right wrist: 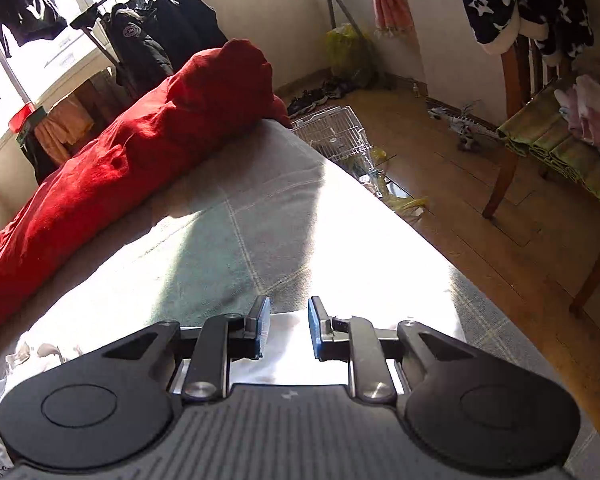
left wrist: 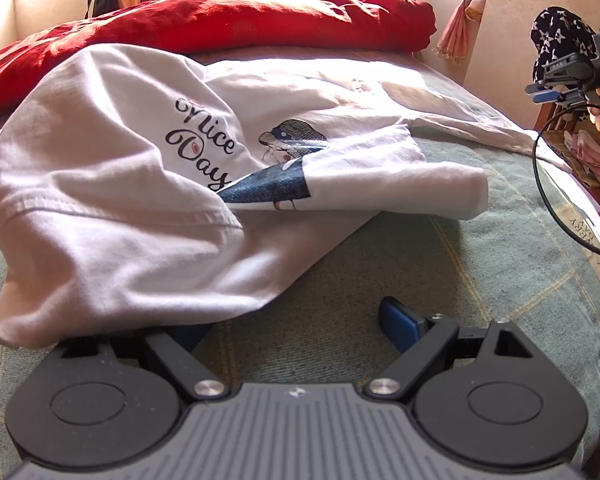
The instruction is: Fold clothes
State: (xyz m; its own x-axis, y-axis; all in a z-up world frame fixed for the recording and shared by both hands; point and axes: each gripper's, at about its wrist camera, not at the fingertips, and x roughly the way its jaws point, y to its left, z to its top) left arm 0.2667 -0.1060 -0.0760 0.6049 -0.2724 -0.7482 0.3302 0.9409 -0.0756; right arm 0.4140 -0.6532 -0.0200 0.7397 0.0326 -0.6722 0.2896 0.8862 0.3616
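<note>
White T-shirt lies crumpled on the bed; left gripper and right gripper both gape apart.

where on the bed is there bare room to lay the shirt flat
Bare bedcover lies ahead of the right gripper, between the red quilt and the bed's floor-side edge. Crowded: the bunched white t-shirt covers the area around the left gripper.

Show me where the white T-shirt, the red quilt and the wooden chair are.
T-shirt (left wrist: pixel 112 168): left wrist view, on the body cloth left of the "Nice Day" print.
Red quilt (left wrist: pixel 236 20): left wrist view, on its sunlit top fold.
Chair (right wrist: pixel 514 68): right wrist view, on the back post.
</note>
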